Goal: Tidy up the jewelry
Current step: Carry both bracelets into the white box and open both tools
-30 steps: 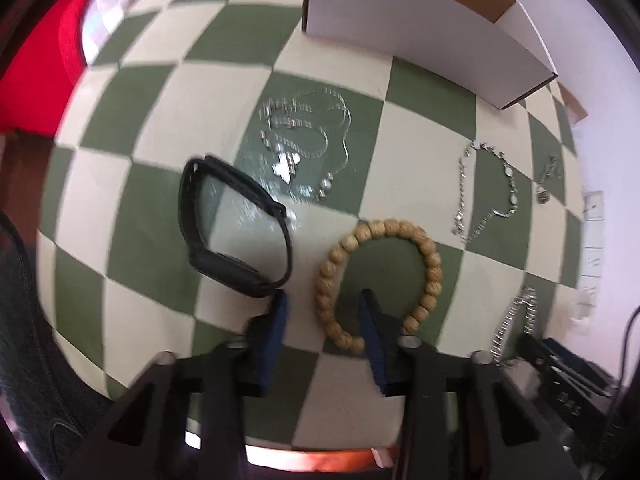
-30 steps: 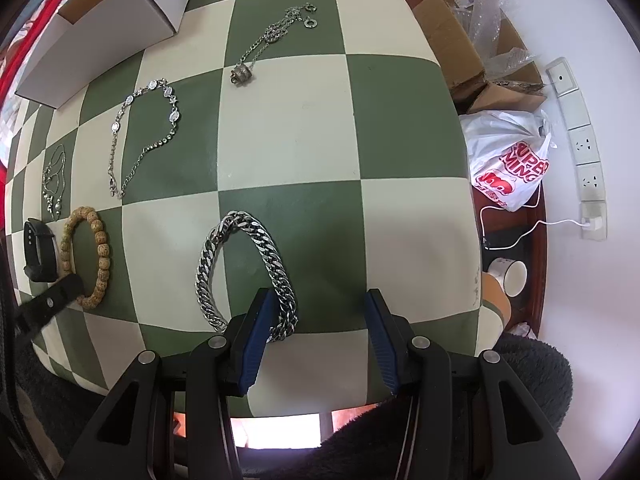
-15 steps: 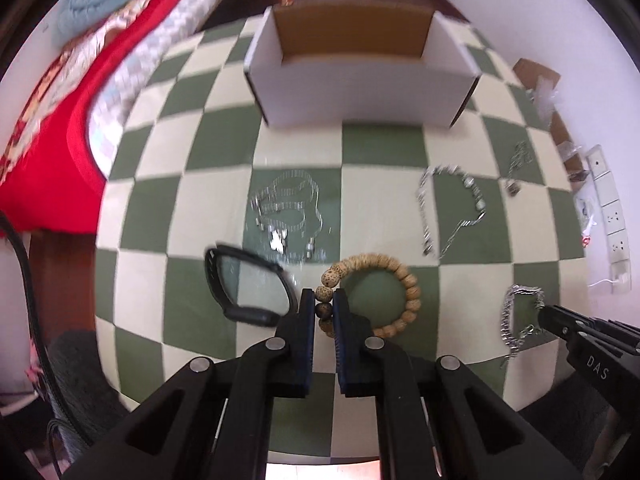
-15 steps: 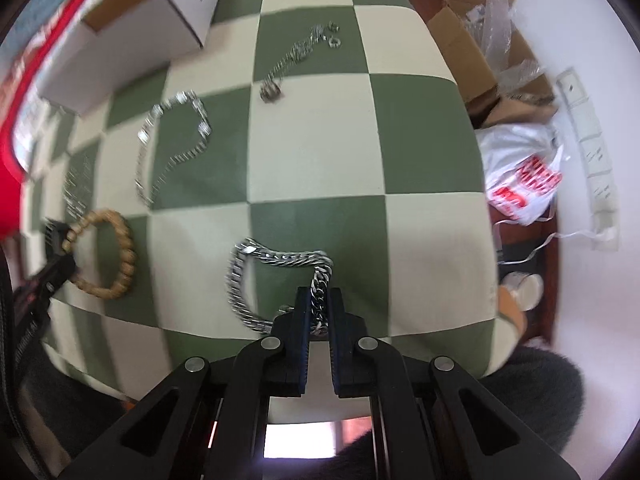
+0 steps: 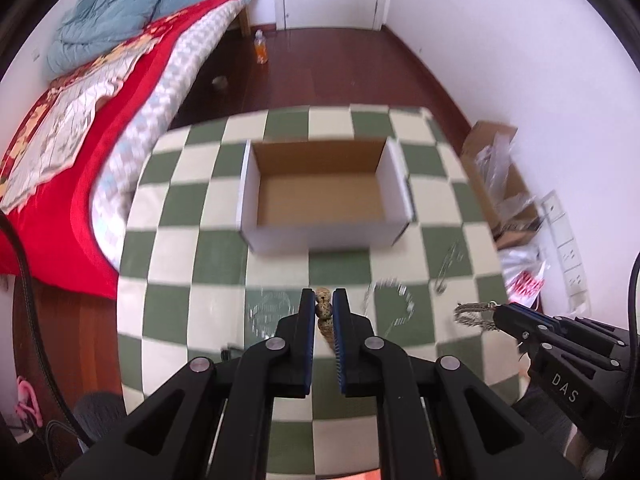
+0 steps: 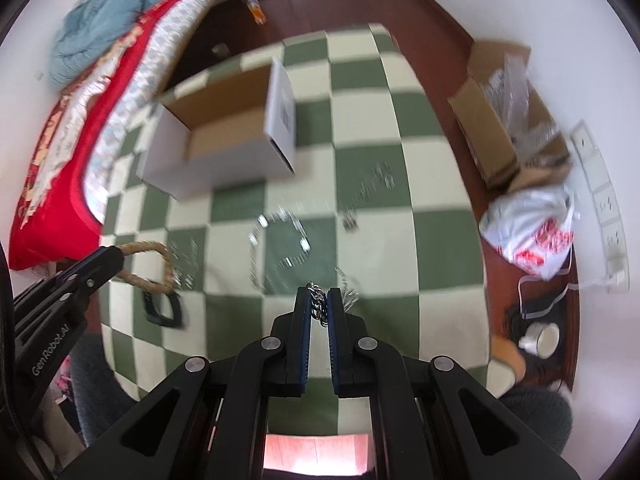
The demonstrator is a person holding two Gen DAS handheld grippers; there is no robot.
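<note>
My left gripper (image 5: 323, 304) is shut on the wooden bead bracelet (image 5: 323, 310) and holds it above the table; the bracelet also hangs from it in the right wrist view (image 6: 149, 265). My right gripper (image 6: 319, 304) is shut on the silver curb-chain bracelet (image 6: 318, 300), seen lifted in the left wrist view (image 5: 476, 314). The open white cardboard box (image 5: 324, 196) stands ahead, empty, and shows in the right wrist view (image 6: 224, 136). On the checked cloth lie a thin silver necklace (image 5: 270, 306), a stone-link bracelet (image 6: 280, 240), a small chain (image 6: 368, 192) and a black wristband (image 6: 162, 308).
The green and cream checked table (image 5: 180, 248) has a red-covered bed (image 5: 80, 128) at its left. Cardboard boxes (image 6: 504, 120), a white plastic bag (image 6: 528, 232) and a wall socket strip (image 5: 564, 248) are on the right. A bottle (image 5: 261, 46) stands on the wooden floor.
Both grippers closed on their bracelets a half second ago and have since lifted them off the cloth and risen, so the box and room now come into view.
</note>
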